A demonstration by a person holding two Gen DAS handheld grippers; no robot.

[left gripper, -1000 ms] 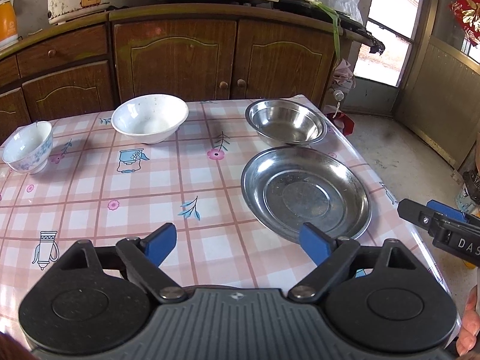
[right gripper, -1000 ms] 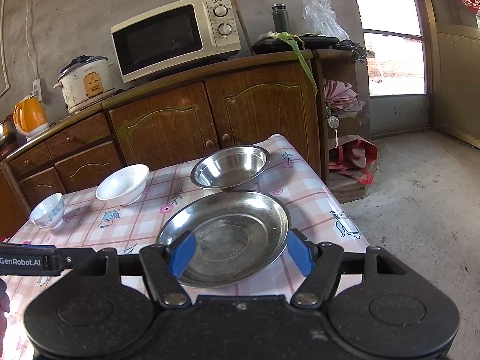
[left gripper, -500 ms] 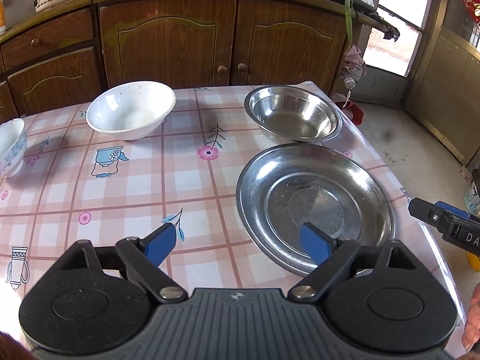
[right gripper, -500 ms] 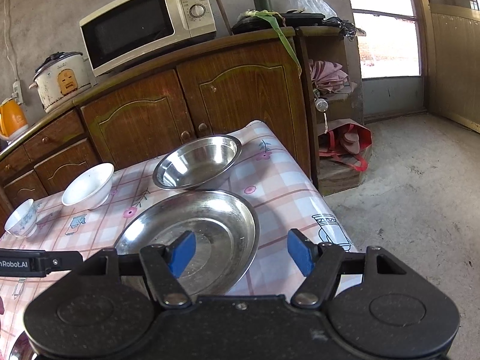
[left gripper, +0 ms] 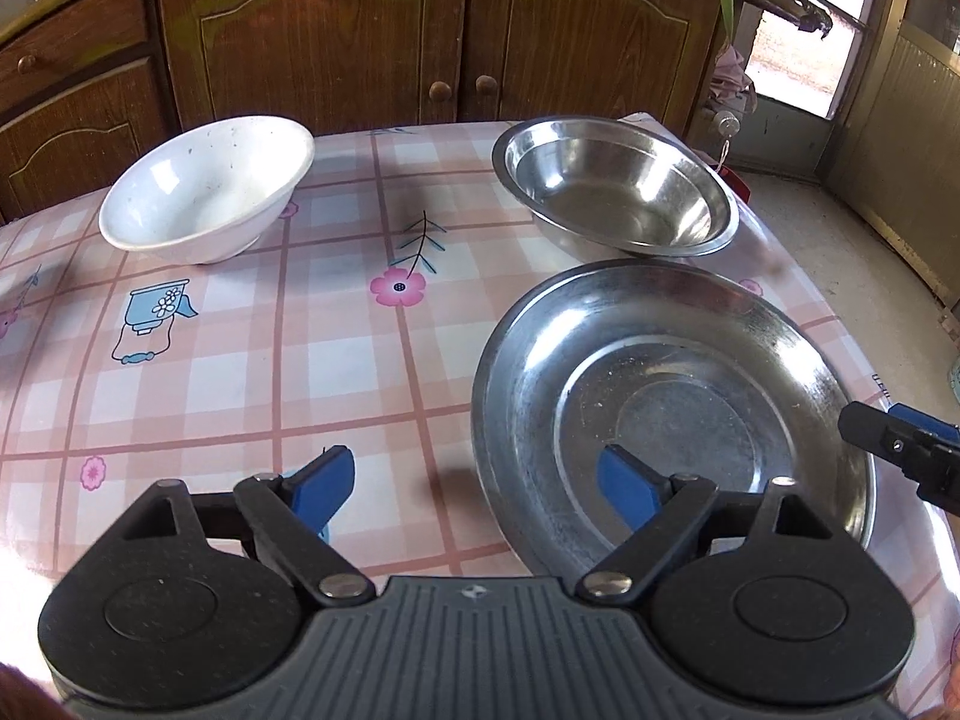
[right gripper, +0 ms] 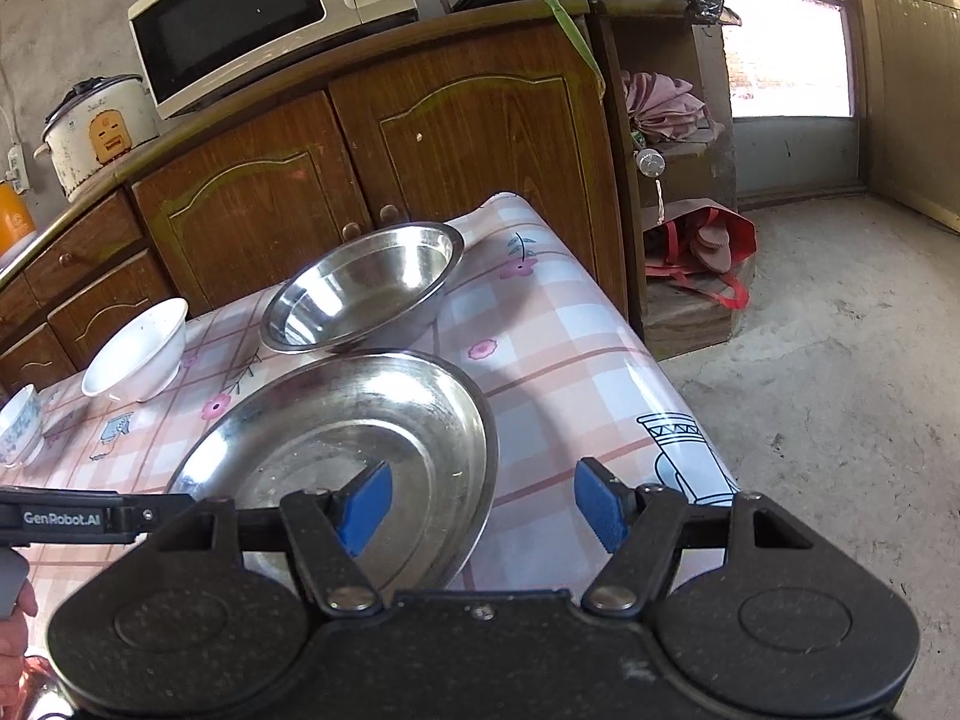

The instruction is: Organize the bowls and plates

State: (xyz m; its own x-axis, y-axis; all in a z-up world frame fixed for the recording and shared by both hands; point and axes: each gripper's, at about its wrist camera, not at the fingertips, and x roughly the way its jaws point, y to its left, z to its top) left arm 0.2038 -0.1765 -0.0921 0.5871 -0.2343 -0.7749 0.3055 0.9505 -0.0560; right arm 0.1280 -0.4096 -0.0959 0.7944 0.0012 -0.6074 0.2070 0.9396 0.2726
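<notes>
A wide steel plate lies on the near right of the checked tablecloth. Behind it stands a steel bowl. A white bowl sits at the far left, and a small patterned bowl lies further left. My left gripper is open and hangs low over the plate's left rim, one finger over the cloth and one over the plate. My right gripper is open over the plate's right rim in the same way. Neither holds anything.
The table's right edge drops to a concrete floor. Brown cabinets stand close behind the table, with a microwave and a rice cooker on top. A red bag lies on the floor.
Both grippers have come forward and down toward the steel plate, which now looms larger. Each gripper's fingers now straddle one side of the plate's rim. Their jaws stand as wide as before.
</notes>
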